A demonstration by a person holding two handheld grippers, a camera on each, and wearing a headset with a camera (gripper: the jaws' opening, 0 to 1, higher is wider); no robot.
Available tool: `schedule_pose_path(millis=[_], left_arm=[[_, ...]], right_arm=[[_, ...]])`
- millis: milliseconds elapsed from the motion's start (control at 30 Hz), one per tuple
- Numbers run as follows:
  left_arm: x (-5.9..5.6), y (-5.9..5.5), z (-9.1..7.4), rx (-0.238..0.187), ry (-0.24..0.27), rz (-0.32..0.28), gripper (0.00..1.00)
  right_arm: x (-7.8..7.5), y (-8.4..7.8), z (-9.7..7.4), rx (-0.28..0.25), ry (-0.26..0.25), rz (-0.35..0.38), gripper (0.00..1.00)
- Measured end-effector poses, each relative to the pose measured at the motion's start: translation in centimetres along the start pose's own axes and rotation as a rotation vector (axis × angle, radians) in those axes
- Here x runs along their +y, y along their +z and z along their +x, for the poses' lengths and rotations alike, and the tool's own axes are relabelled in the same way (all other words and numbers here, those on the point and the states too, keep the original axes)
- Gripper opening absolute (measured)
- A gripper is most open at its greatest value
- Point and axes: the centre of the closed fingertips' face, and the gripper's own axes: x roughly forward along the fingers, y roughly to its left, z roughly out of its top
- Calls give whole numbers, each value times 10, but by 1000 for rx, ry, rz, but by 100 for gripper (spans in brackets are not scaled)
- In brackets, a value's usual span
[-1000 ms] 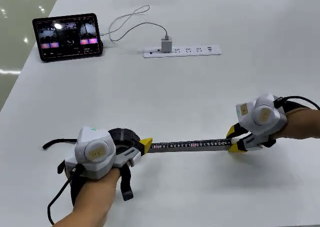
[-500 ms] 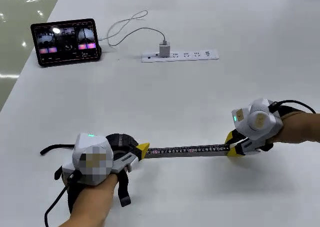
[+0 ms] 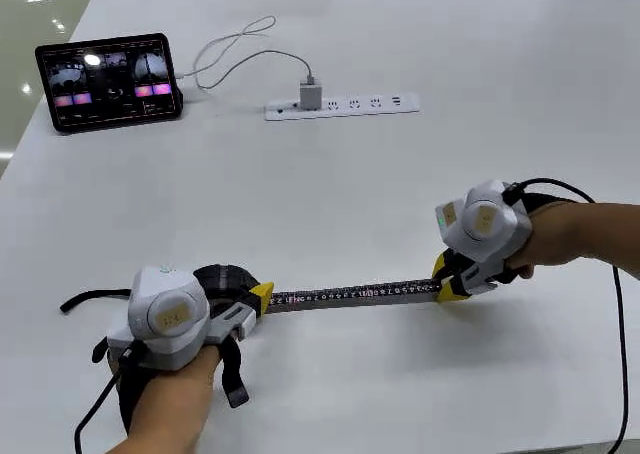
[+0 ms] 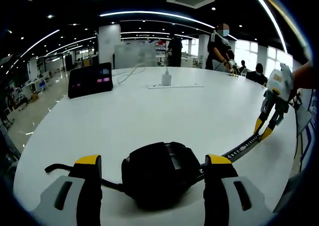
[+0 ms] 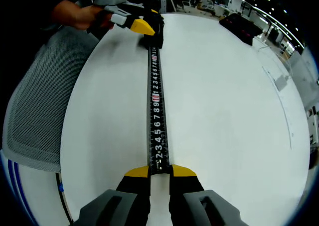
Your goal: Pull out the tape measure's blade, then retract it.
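The black tape measure case (image 3: 222,282) lies on the white table (image 3: 360,194) at the lower left, and my left gripper (image 3: 243,308) is shut on its sides. In the left gripper view the case (image 4: 162,173) sits between the two yellow-tipped fingers (image 4: 88,162). The numbered blade (image 3: 355,294) runs flat along the table to the right. My right gripper (image 3: 447,285) is shut on the blade's end. In the right gripper view the blade (image 5: 155,101) stretches from the closed jaws (image 5: 160,172) to the case (image 5: 153,34) and the left gripper (image 5: 134,22).
A tablet (image 3: 108,79) with a lit screen stands at the far left. A white power strip (image 3: 342,105) with a charger (image 3: 310,96) and white cable (image 3: 235,49) lies behind. A black strap (image 3: 85,297) trails left of the case. People (image 4: 219,44) stand beyond the table.
The head camera has shifted, so everything sits further left in the picture. Both grippers keep their hold, and the drawn-out length of blade looks about the same.
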Motion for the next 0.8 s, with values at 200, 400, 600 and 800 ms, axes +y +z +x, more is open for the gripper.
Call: schedule_pose_path(millis=[200, 400, 600, 800], left_arm=[[-2, -5, 2, 19, 11, -22, 69], [-7, -8, 2, 37, 8, -44, 61], [-7, -8, 3, 37, -4, -40, 61], [-7, -8, 3, 33, -4, -25, 59]], right_arm=[[1, -1, 1, 31, -17, -4, 10], [0, -2, 0, 25, -28, 7, 10], [0, -1, 1, -1, -27, 17, 9], [-1, -1, 1, 0, -28, 28, 9]])
